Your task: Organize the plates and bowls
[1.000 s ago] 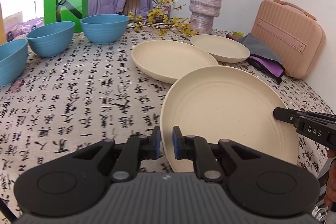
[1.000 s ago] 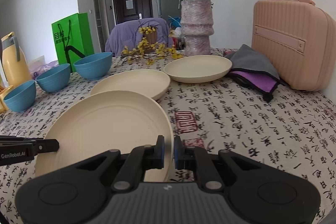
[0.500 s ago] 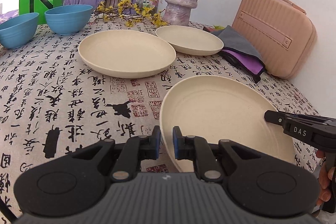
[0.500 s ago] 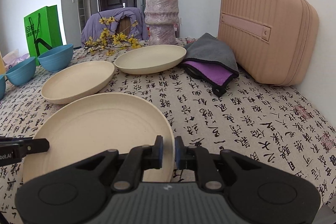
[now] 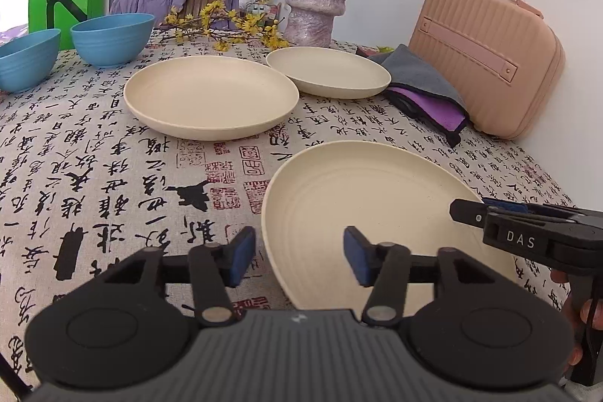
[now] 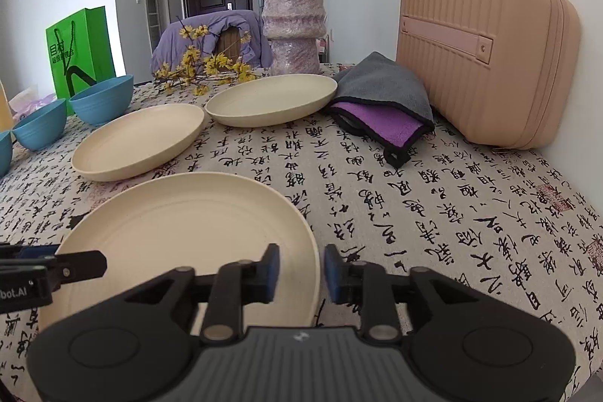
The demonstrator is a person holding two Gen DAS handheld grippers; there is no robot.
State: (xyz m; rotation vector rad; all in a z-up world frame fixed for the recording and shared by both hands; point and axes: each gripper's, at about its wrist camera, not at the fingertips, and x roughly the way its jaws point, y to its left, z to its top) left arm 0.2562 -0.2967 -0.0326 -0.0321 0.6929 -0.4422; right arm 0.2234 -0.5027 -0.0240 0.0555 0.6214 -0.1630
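Note:
A cream plate [image 5: 380, 213] lies on the tablecloth near the front edge, also in the right wrist view [image 6: 188, 232]. My left gripper [image 5: 299, 259] is open, its jaws astride the plate's left rim. My right gripper [image 6: 299, 274] is open, its jaws astride the right rim. Two more cream plates [image 5: 211, 97] [image 5: 328, 72] lie further back. Blue bowls [image 5: 113, 38] [image 5: 26, 57] stand at the far left.
A pink ribbed case [image 6: 486, 55] stands against the wall at right, with a grey and purple cloth [image 6: 380, 104] beside it. A vase of flowers [image 6: 294, 21], yellow sprigs [image 6: 203, 66] and a green bag [image 6: 81, 51] are at the back.
Both grippers have opened and let go of the near plate, which now rests on the table. Both views have shifted slightly.

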